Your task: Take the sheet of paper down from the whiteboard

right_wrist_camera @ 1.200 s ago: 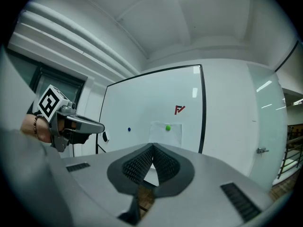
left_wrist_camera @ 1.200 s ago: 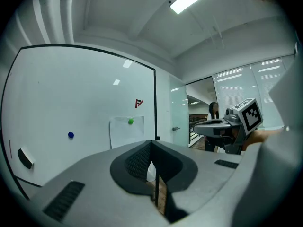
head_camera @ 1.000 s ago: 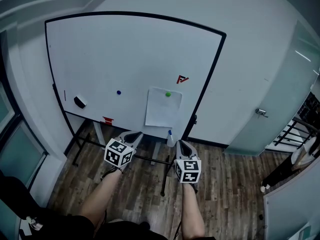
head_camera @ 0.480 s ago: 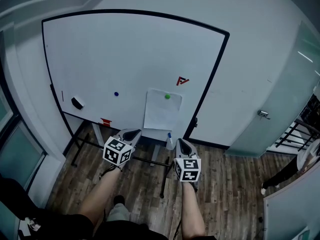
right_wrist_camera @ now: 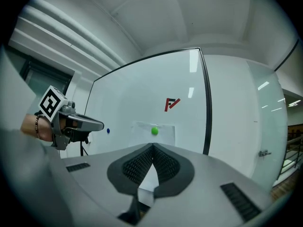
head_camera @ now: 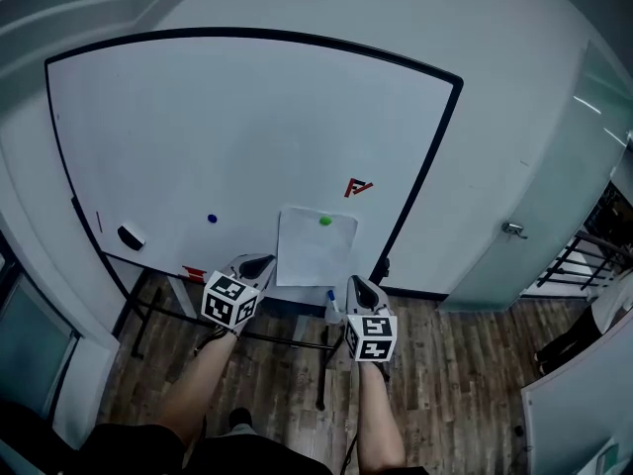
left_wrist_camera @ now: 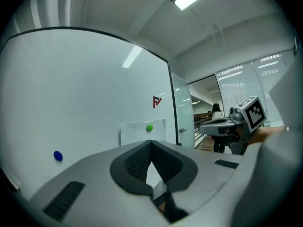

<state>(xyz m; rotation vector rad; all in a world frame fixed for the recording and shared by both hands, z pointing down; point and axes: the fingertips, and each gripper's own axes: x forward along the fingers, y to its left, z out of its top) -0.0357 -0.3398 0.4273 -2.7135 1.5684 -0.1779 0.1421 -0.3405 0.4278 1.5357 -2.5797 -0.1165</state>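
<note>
**Sheet hangs straight ahead, between two clenched grippers**

The sheet of paper (head_camera: 316,250) hangs low on the right part of the whiteboard (head_camera: 247,127). Its long axis is upright, and a green magnet (head_camera: 325,221) pins it near the top edge.

Both tools are held about level, point at the board and stand apart from it. In the head view the left hand-held gripper (head_camera: 259,263) sits just off the sheet's lower left corner. The right hand-held gripper (head_camera: 358,283) sits just off its lower right corner. The sheet therefore lies ahead of both and a little above, over the gap between them.

Each gripper view shows its jaws clenched together with nothing held. Neither hand looks clearly nearer, though the wide lenses make depth hard to judge.

The coming move probably calls for one gripper to open and reach forward and up to the magnet or a free edge.
</note>
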